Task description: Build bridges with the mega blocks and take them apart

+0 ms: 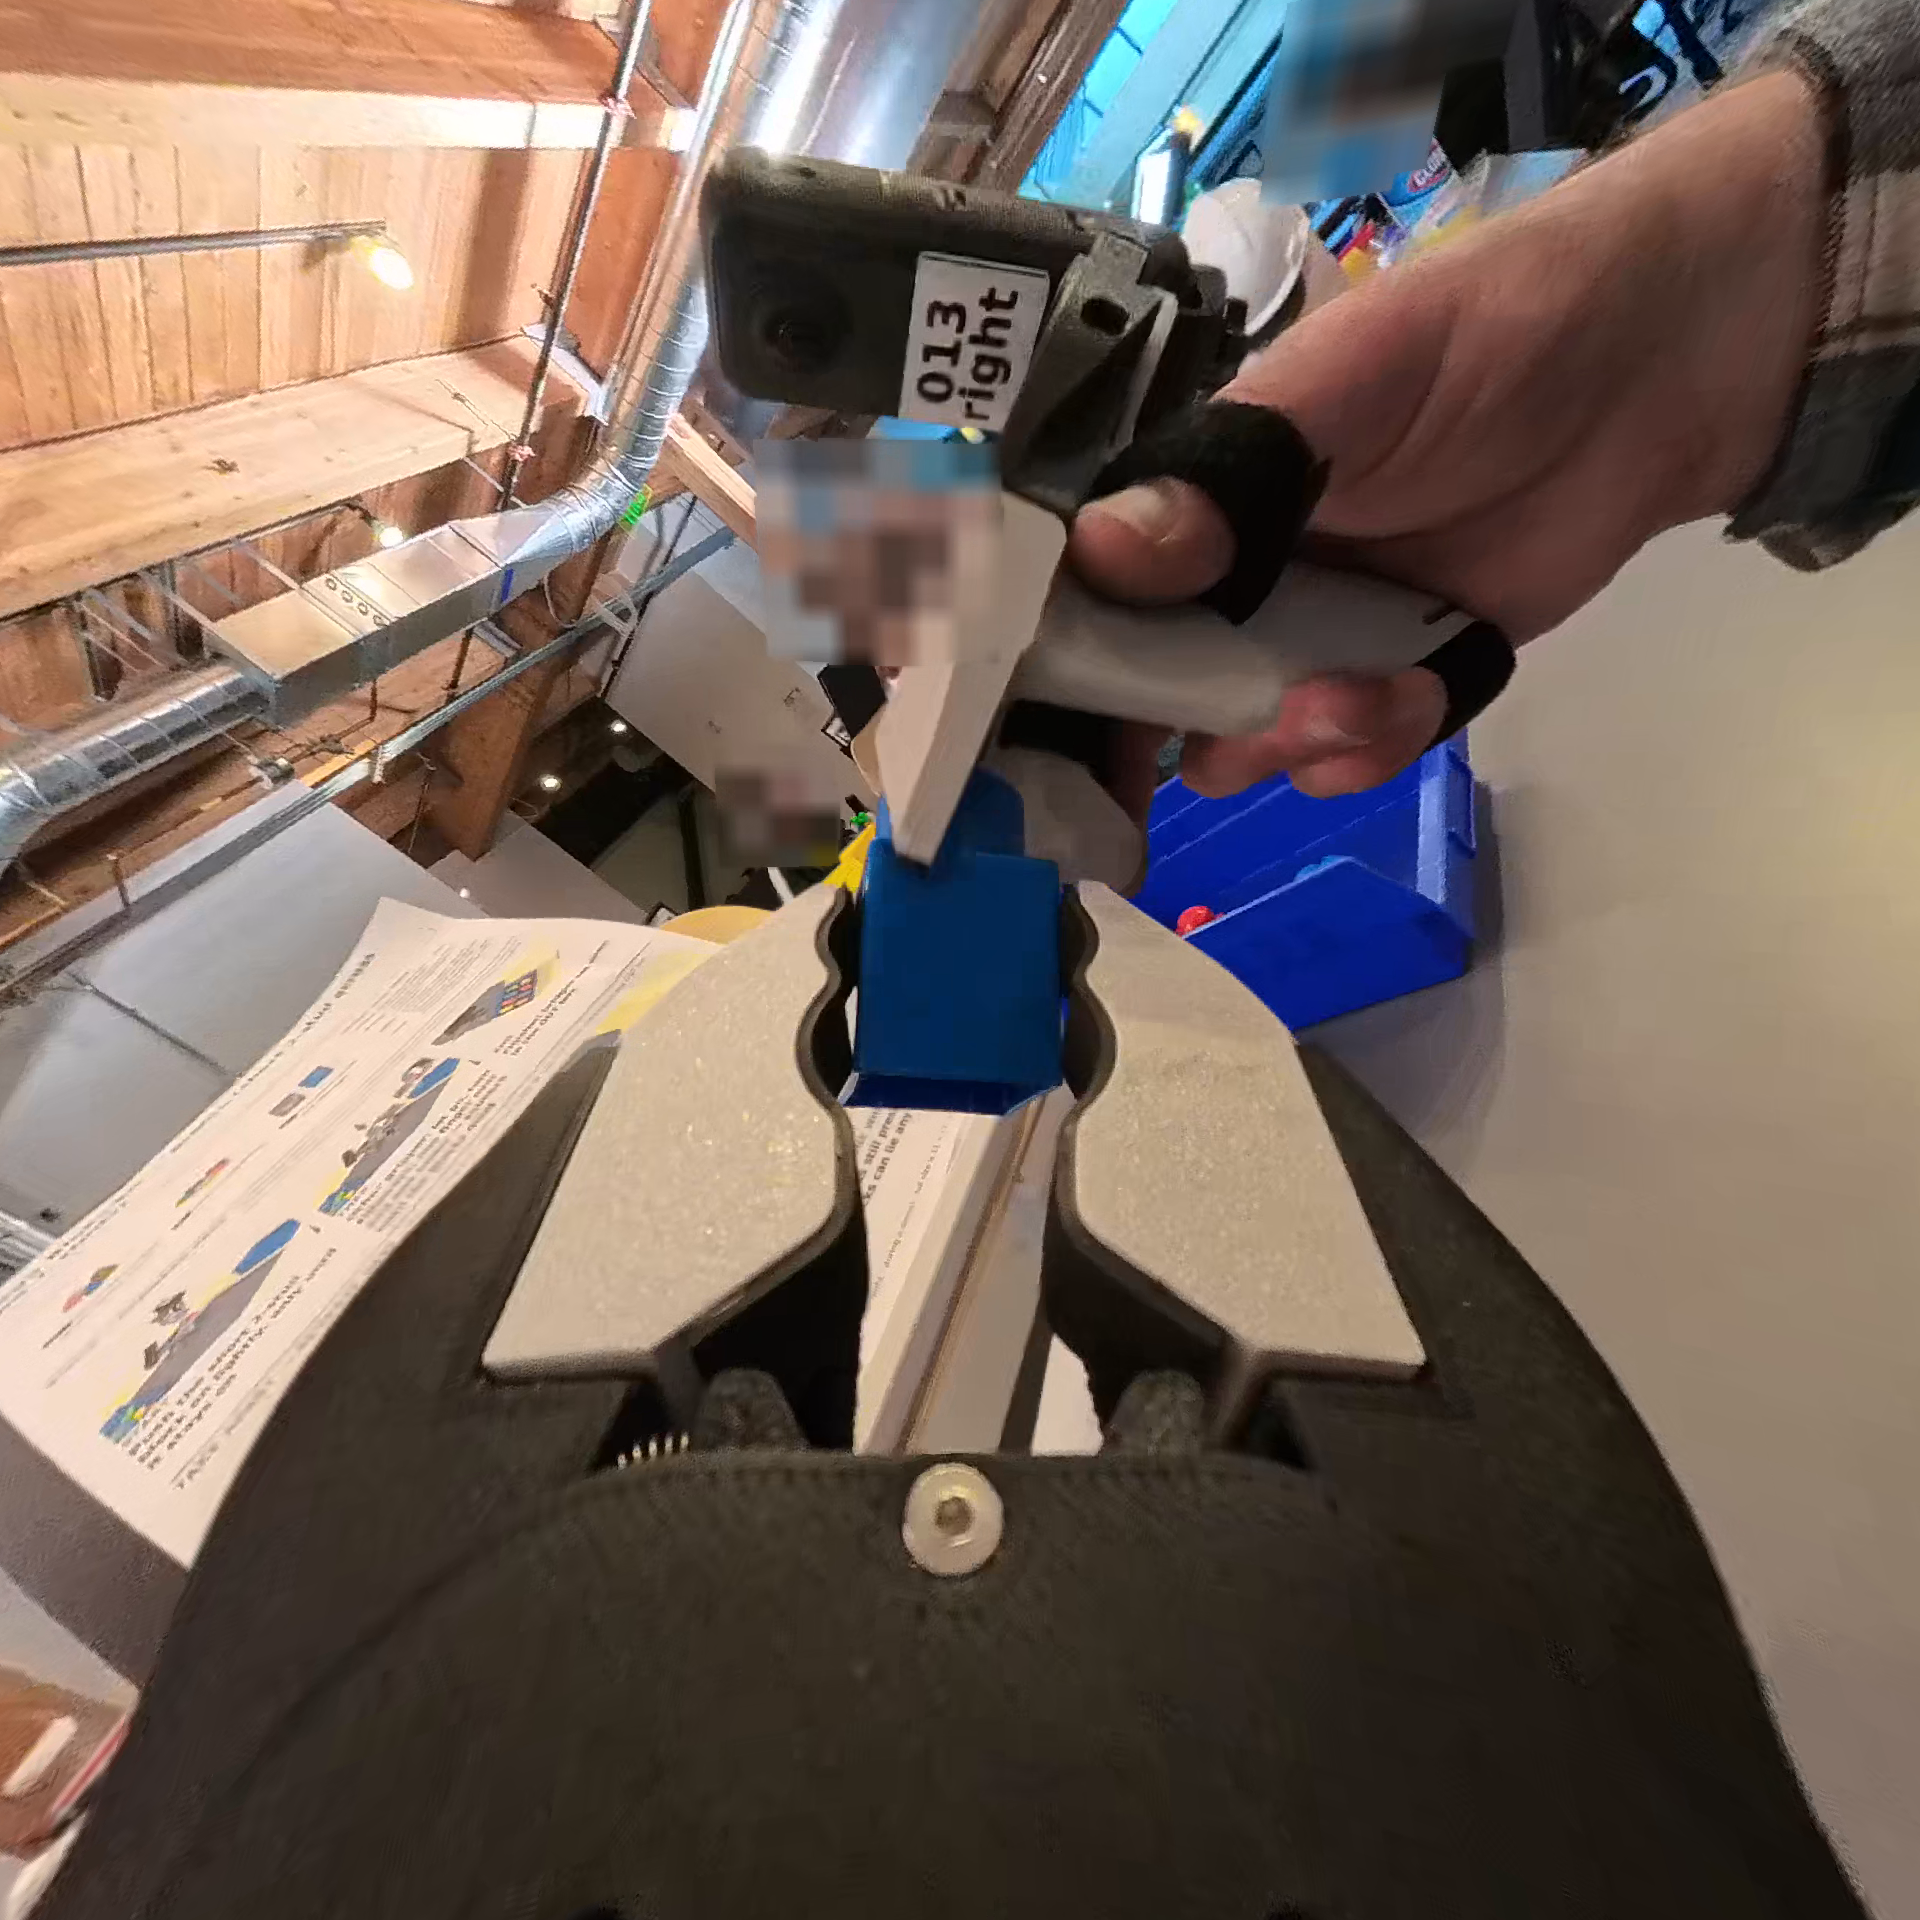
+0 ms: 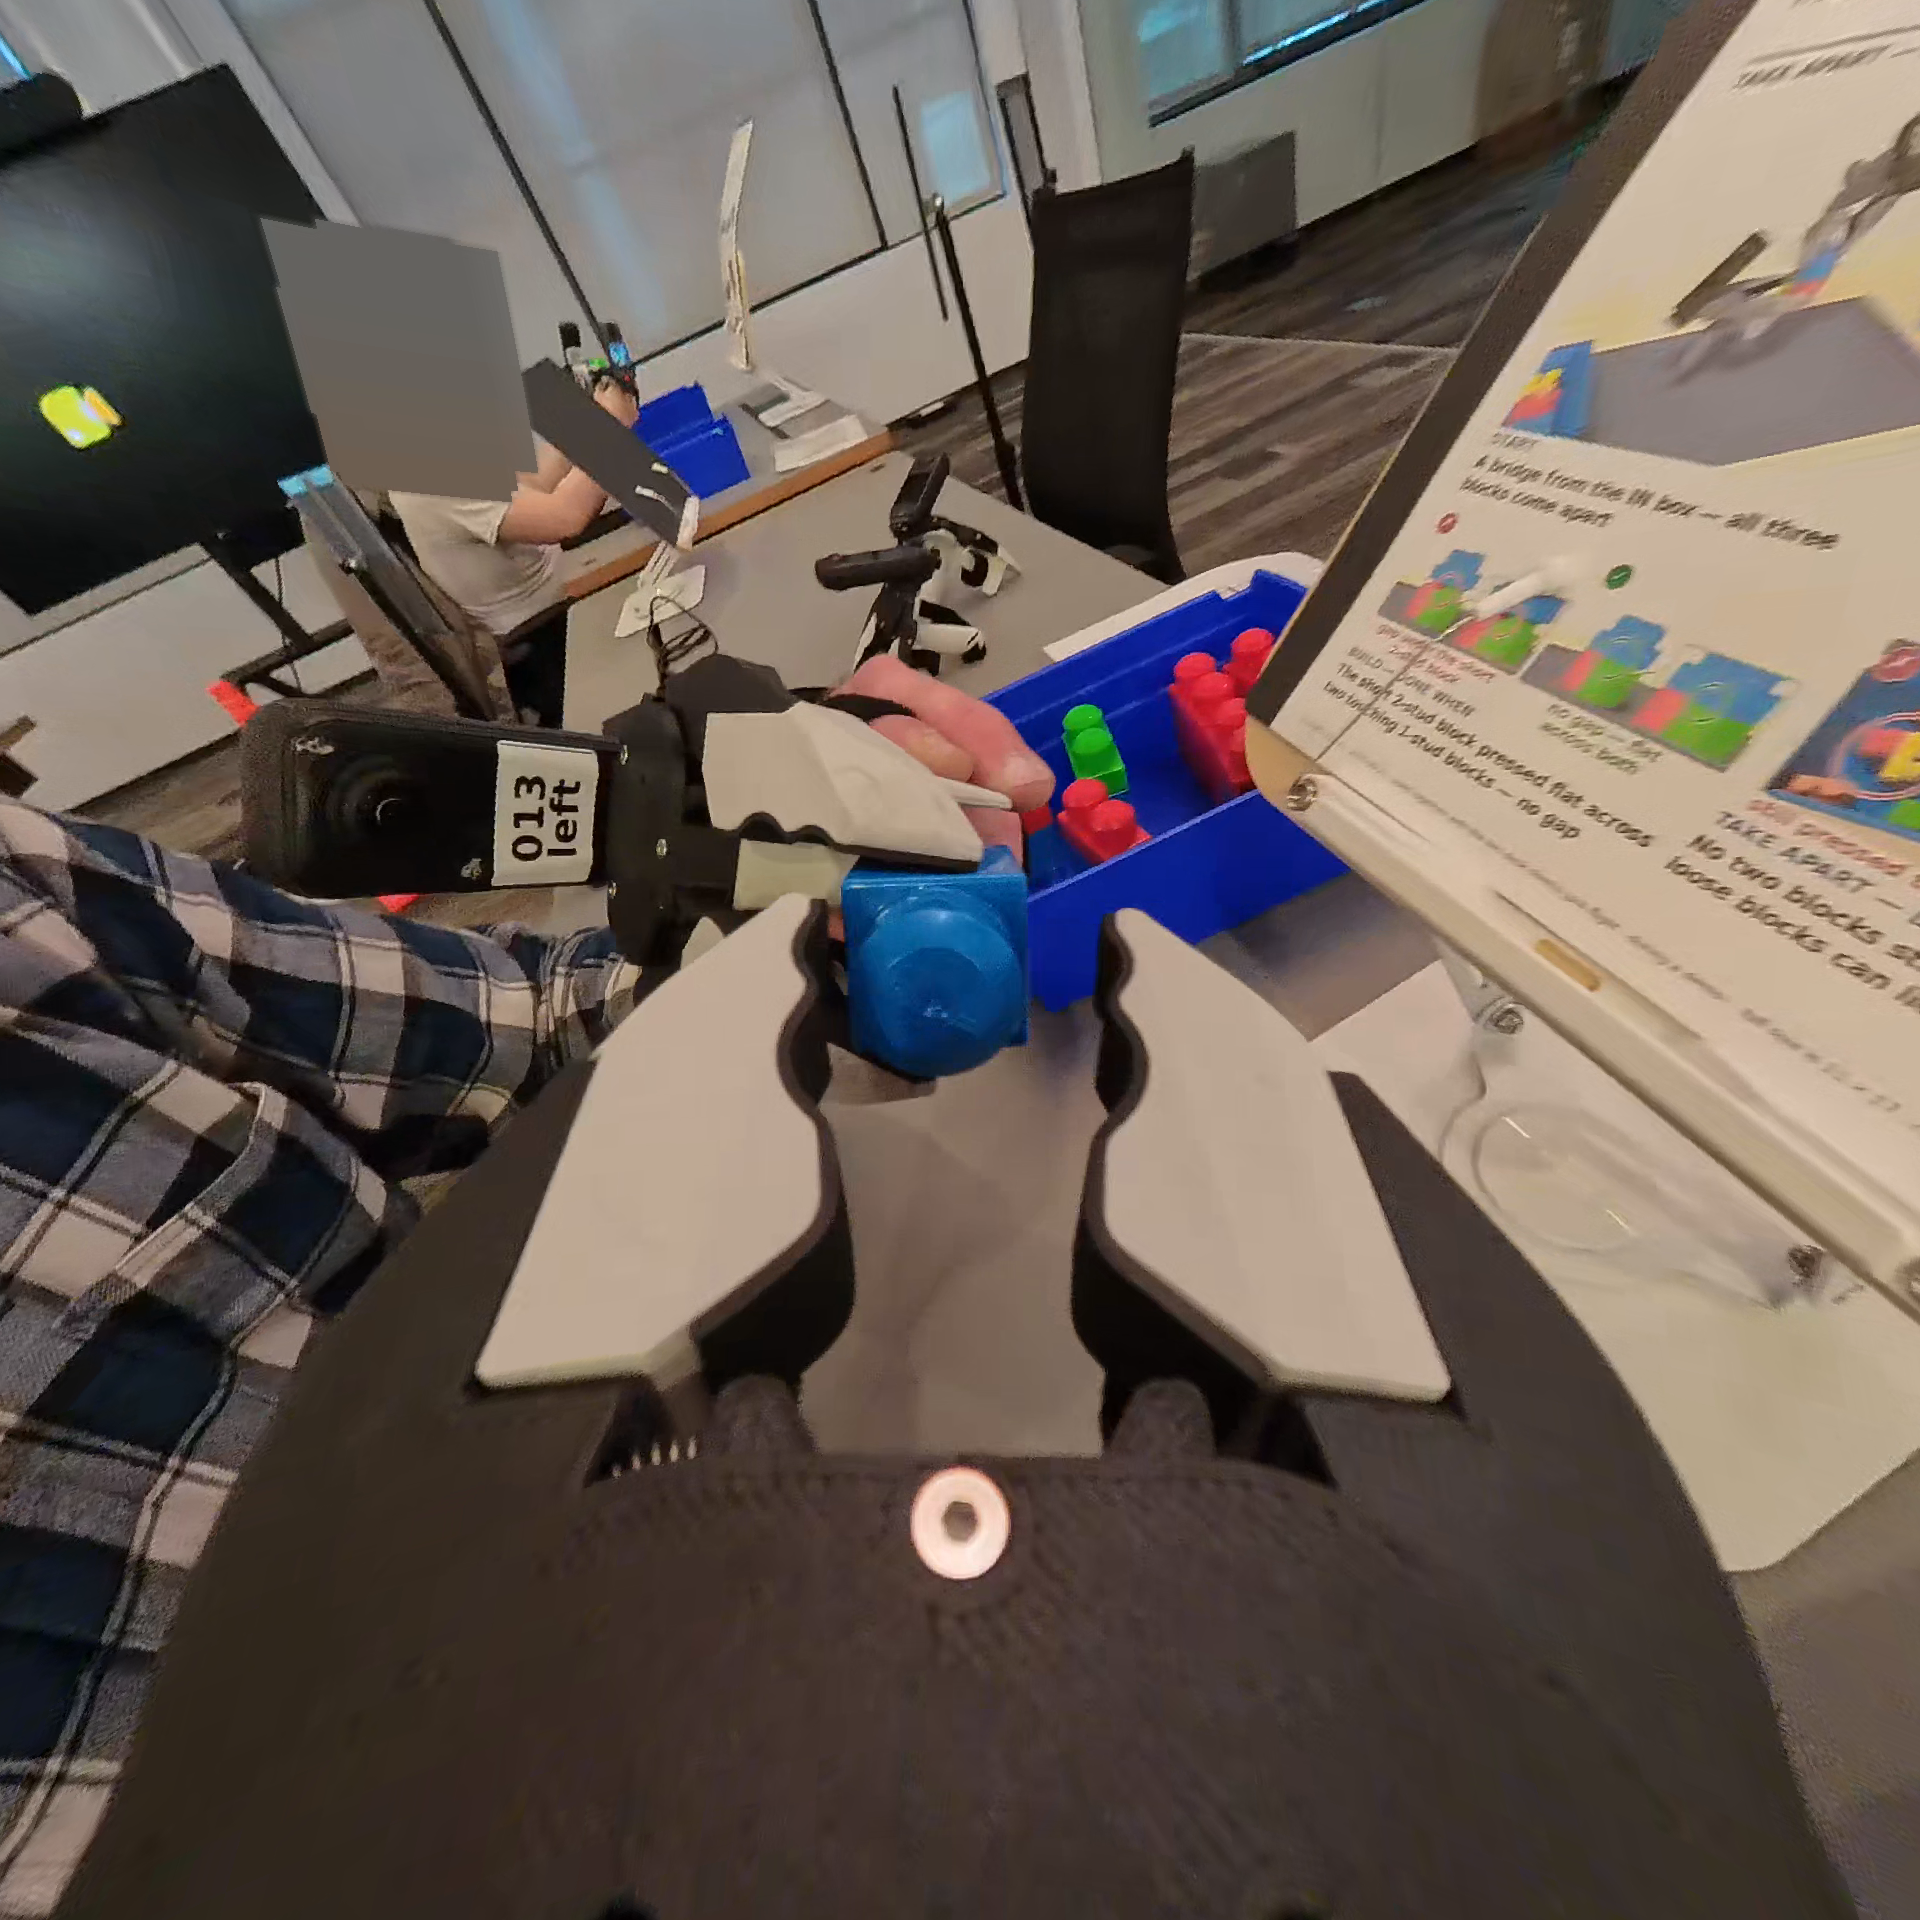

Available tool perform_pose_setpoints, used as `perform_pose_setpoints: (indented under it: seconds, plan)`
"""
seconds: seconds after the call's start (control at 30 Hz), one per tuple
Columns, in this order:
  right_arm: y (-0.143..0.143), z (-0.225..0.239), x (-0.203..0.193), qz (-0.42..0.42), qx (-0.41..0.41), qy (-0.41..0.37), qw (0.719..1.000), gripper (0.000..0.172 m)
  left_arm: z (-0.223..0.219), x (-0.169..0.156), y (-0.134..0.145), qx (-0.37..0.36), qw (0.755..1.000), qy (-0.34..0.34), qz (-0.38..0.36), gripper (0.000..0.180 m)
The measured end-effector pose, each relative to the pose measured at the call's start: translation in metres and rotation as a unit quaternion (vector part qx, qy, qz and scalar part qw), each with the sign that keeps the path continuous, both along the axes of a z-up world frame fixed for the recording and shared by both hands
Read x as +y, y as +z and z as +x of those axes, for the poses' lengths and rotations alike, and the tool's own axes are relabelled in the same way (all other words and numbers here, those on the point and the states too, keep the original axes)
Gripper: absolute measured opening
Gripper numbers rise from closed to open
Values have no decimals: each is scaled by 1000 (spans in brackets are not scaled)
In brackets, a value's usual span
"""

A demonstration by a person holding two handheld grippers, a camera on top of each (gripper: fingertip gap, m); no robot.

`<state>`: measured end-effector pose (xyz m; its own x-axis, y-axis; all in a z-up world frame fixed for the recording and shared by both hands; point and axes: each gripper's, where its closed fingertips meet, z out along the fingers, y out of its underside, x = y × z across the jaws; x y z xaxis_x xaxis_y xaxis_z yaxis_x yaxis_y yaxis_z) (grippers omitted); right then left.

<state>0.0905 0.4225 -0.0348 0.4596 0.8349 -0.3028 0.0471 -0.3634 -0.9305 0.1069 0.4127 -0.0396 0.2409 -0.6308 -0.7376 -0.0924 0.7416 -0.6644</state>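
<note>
One blue one-stud block [image 1: 956, 987] is held off the table, above its near edge and just in front of the blue bin [image 2: 1174, 883]. The left gripper [image 1: 958, 966] is clamped on it, both pads pressed to opposite side walls. The right gripper [image 2: 961, 997] stands open about the stud end: its left finger [image 2: 727, 1049] lies against or just beside the block, while the right finger [image 2: 1195, 1070] is clear of it, with bin wall visible in the gap. Judgement: the step in hand is a transfer or re-grip between grippers. To do it well, centre the right jaws on the block body rather than the rounded stud, close squarely on the flat walls not covered by the left pads, and release the left only once both right pads bear. Count: blue blocks held, one; in the bin, one green two-stud block [image 2: 1093, 750], one red two-stud block [image 2: 1101, 821], and a taller red stack [image 2: 1216, 707] whose piece count cannot be told; bins in use, one; instruction boards [image 2: 1662, 582], one; grippers, two.
</note>
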Motion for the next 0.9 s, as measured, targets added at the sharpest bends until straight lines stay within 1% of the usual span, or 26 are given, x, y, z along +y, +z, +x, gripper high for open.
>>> perform_pose_setpoints:
  seconds: [0.03,0.07,0.27,0.33,0.43,0.53,0.6,0.67,0.73,0.8,0.9]
  plan:
    - [-1,-4,-3,-2,-1,10,1000,39,1,0,1,-5,1000,4,4,36]
    - [-2,-5,-4,-6,0,13,1000,35,2,-1,0,-3,1000,6,6,36]
    - [-4,-1,-4,5,-15,2,1000,35,5,-1,-2,0,1000,10,13,36]
    - [3,12,0,15,-6,-16,1000,35,1,3,2,-9,999,28,32,37]
    - [10,58,16,44,-30,-84,995,35,-10,13,12,-29,998,44,33,44]
    - [4,137,46,65,-87,-199,974,34,-27,32,22,-47,997,66,17,46]
    - [-10,197,66,64,-130,-276,950,34,-40,45,30,-61,995,81,9,45]
    - [-29,246,80,39,-159,-326,931,34,-52,55,36,-65,993,95,4,41]
    - [-56,290,92,10,-205,-367,907,34,-65,64,42,-74,991,113,4,37]
    - [-82,325,102,-19,-233,-396,888,35,-77,73,47,-81,988,129,4,36]
    - [-121,356,112,-75,-243,-412,875,35,-94,84,53,-91,984,151,4,34]
